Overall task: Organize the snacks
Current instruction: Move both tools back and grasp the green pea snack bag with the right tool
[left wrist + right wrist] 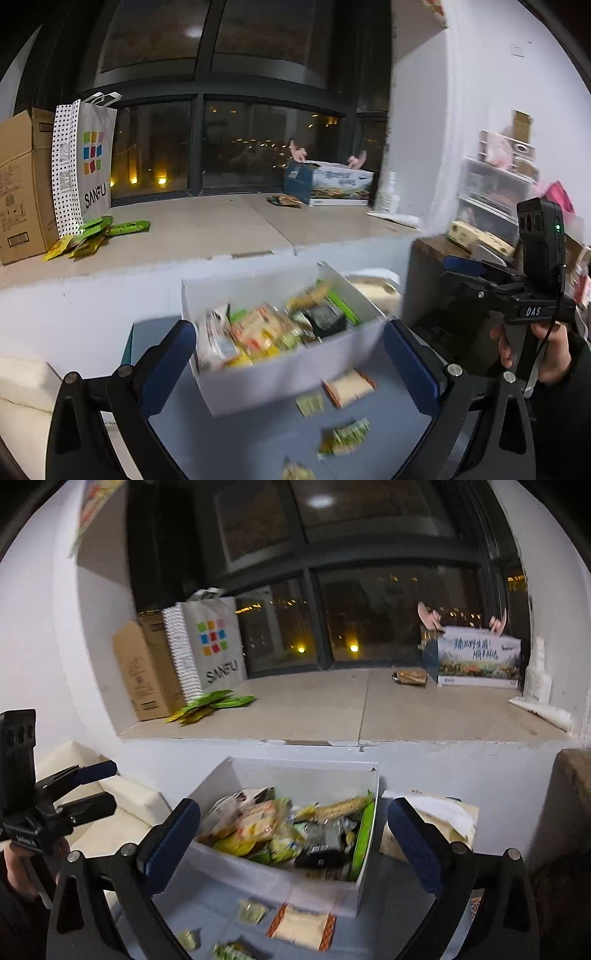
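A dark window (221, 147) with black frames fills the far wall, city lights glinting through the glass. Below it runs a wide, smooth beige stone sill (207, 229) with a white painted front.

On the sill's far left stands a plain brown cardboard carton (18, 184), and just beside it a glossy paper bag (83, 162) with dotted sides, coloured squares and the word SANFU. Flat green and yellow packets (96, 232) fan out at the bag's foot. On the far right of the sill sits a long printed box (328, 181), with a dark packet (284, 200) lying just left of it.

Near the camera, on a smooth blue-grey table (258, 435), sits the white box (280, 365), rectangular and open-topped with thin card walls. It is heaped with crinkly snacks (273, 328): orange, yellow, green and black wrappers, all blurred. A few loose ones lie on the table in front of it, among them a pale sachet (301, 925) with orange ends and small green pieces.

The left gripper (290, 365), black with blue pads, is spread wide and holds nothing; the box shows between its fingers. The right gripper (290, 849) is likewise spread wide, empty, framing the same box. In the left view, a hand (535, 354) holds the right gripper's handle at far right.
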A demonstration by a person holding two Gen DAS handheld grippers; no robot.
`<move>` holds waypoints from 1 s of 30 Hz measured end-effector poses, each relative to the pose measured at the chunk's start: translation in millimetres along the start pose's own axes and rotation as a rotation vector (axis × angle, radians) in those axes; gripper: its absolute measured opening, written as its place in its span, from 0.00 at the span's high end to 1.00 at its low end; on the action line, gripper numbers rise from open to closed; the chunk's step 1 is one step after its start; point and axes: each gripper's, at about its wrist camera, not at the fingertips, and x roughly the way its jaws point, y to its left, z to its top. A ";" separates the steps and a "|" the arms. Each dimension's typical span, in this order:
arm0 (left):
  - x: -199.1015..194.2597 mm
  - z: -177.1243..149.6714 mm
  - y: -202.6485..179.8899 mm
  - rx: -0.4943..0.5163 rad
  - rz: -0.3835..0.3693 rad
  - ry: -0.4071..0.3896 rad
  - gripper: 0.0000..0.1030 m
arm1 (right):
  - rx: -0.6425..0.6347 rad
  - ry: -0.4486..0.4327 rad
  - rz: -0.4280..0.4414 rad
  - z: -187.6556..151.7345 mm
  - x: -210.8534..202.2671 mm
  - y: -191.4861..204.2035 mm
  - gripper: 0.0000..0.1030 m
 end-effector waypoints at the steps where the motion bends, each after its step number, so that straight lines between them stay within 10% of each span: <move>1: -6.3 -7.3 -3.4 -0.001 0.005 -0.004 0.00 | -0.008 -0.007 0.010 -7.5 -10.4 4.2 0.00; 11: -36.3 -92.7 -13.3 -0.111 -0.004 0.044 0.00 | 0.014 0.048 0.041 -100.9 -60.4 28.7 0.00; 30: -37.2 -151.3 -12.9 -0.182 0.014 0.140 0.00 | 0.040 0.333 0.073 -168.8 44.4 72.2 0.00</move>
